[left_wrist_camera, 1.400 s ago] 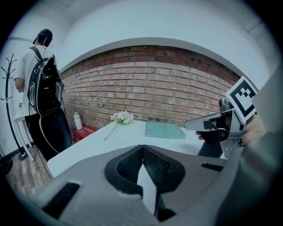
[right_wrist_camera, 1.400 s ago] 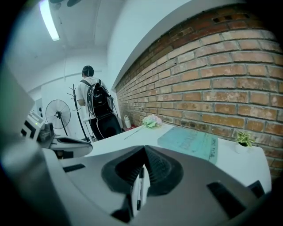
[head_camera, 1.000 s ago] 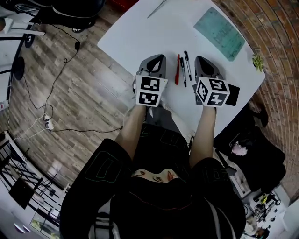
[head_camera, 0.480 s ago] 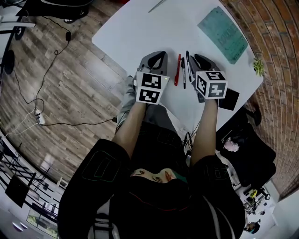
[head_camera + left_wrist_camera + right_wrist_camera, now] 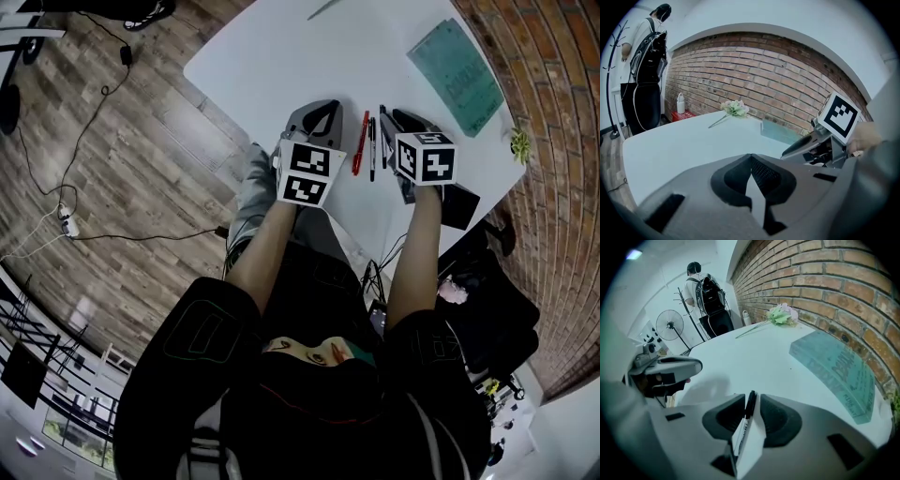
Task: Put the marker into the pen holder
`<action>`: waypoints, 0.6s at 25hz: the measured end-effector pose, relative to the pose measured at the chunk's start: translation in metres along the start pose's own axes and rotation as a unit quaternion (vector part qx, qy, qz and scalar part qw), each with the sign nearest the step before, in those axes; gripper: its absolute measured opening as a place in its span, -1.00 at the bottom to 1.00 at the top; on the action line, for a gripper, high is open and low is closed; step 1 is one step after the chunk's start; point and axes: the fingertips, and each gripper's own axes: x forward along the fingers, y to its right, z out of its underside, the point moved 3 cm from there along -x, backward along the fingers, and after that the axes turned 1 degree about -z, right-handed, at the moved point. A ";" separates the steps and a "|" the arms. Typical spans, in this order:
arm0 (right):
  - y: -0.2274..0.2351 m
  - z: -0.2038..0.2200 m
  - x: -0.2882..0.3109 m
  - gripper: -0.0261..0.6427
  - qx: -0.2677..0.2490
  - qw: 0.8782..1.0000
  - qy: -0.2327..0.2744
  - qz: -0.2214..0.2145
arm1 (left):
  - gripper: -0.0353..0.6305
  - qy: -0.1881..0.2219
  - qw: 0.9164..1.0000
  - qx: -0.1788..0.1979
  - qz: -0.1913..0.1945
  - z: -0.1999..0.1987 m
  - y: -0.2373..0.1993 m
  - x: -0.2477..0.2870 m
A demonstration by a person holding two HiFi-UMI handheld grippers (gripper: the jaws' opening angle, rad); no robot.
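Observation:
Three markers lie side by side on the white table [image 5: 272, 56]: a red marker [image 5: 360, 142], a black marker [image 5: 372, 148] and a second black marker [image 5: 750, 405]. My right gripper [image 5: 751, 398] straddles this last marker; its jaws are opening, and the marker lies in the gap, close to the left pad. In the head view the right gripper [image 5: 399, 116] covers most of that marker. My left gripper [image 5: 327, 106] rests left of the red marker, its jaws shut with nothing between them. No pen holder shows in any view.
A teal book [image 5: 459, 75] lies at the table's far right by the brick wall. A small flower sprig [image 5: 733, 108] lies further back. A black flat object [image 5: 461, 206] sits at the near right edge. A person with a backpack [image 5: 708, 298] stands beyond the table.
My right gripper has moved left and forward onto the rightmost black marker. The left gripper has stayed beside the red marker.

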 end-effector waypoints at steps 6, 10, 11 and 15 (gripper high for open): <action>0.002 0.001 0.011 -0.59 0.009 1.000 -0.030 -0.002 | -0.87 -0.001 1.000 -0.009 0.000 0.002 -0.003 0.004; 0.003 -0.001 0.015 -0.59 0.018 0.999 -0.046 0.008 | -0.87 -0.004 1.000 -0.015 0.001 0.002 -0.008 0.005; 0.004 0.000 0.016 -0.60 0.021 0.998 -0.051 0.012 | -0.87 -0.004 1.000 -0.016 0.001 0.002 -0.010 0.005; 0.006 0.000 0.018 -0.63 0.032 0.997 -0.067 0.025 | -0.87 -0.002 1.000 -0.018 0.000 0.001 -0.011 0.007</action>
